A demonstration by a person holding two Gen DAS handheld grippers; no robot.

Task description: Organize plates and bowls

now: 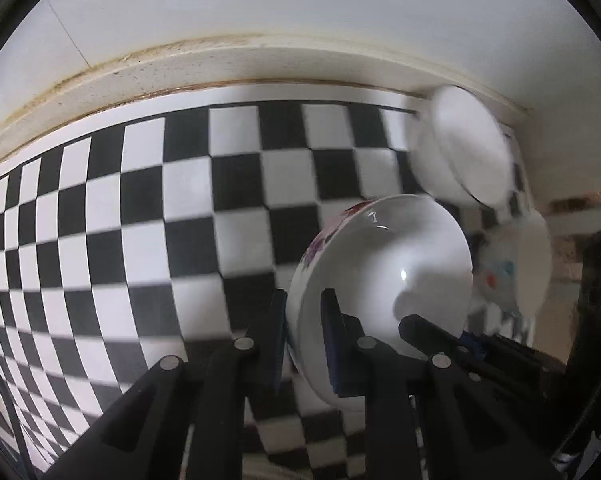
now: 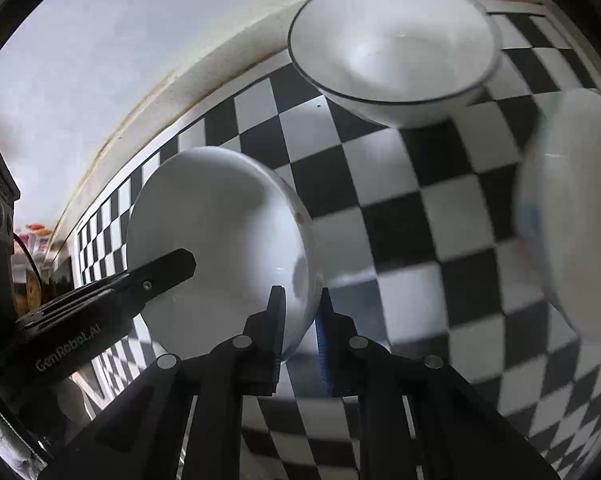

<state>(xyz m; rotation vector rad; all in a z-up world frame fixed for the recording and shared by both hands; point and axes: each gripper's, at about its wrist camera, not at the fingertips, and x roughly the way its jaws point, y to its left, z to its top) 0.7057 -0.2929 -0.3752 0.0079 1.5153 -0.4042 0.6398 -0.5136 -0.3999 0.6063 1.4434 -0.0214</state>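
Observation:
Both grippers grip the same white bowl with purple flowers on its outside by opposite sides of its rim, above the checkered surface. My left gripper is shut on the rim, one finger inside and one outside. The right gripper's finger reaches in from the right. In the right wrist view the same bowl is tilted, my right gripper is shut on its rim, and the left gripper's finger comes in from the left.
A white bowl with a dark rim line stands near the wall. A bowl with blue and red marks lies at the right. The checkered mat ends at a cream wall ledge.

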